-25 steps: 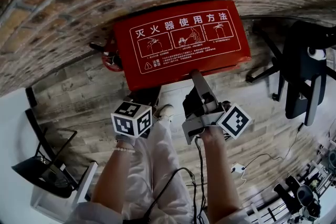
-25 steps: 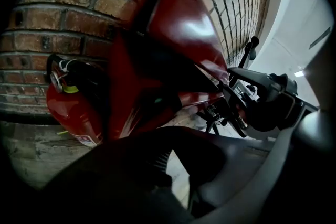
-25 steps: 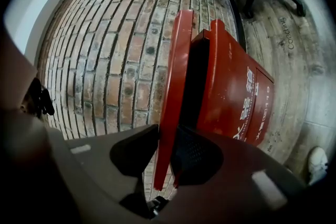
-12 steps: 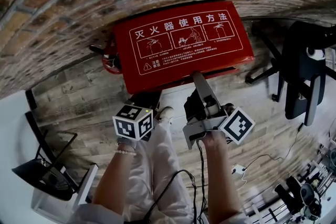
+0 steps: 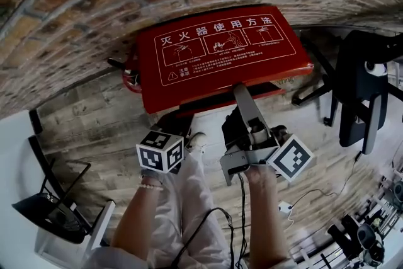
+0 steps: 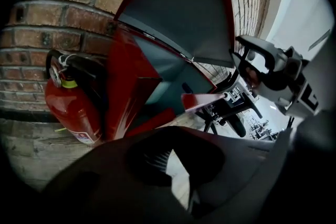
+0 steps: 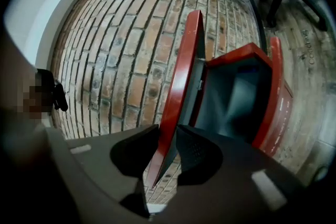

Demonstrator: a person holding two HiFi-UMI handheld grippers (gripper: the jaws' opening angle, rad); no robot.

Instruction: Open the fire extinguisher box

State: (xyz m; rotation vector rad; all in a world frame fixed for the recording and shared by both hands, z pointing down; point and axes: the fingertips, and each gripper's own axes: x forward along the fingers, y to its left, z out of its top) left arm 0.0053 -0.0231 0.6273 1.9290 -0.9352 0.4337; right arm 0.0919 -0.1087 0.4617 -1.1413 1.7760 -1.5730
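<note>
The red fire extinguisher box stands against the brick wall, and its lid (image 5: pixel 220 53), printed with white instruction pictures, is partly lifted. My right gripper (image 5: pixel 241 90) is shut on the lid's front edge (image 7: pixel 184 71), which runs between its pads (image 7: pixel 197 152); past the edge the box's dark inside (image 7: pixel 236 97) shows. My left gripper (image 5: pixel 171 129) hovers just under the lid's front edge. In its own view its jaws (image 6: pixel 176 131) look shut with nothing in them, facing the lid's grey underside (image 6: pixel 184 13). A red extinguisher (image 6: pixel 71 107) stands left of the box.
A black office chair (image 5: pixel 365 91) stands to the right of the box. At the lower left are a black chair (image 5: pixel 50 205) and a white board. A cable and a white plug (image 5: pixel 284 205) lie on the wooden floor (image 5: pixel 94 129) behind my right arm.
The lid has swung further up and toward me, with my right gripper still on its edge. My left gripper has stayed almost still.
</note>
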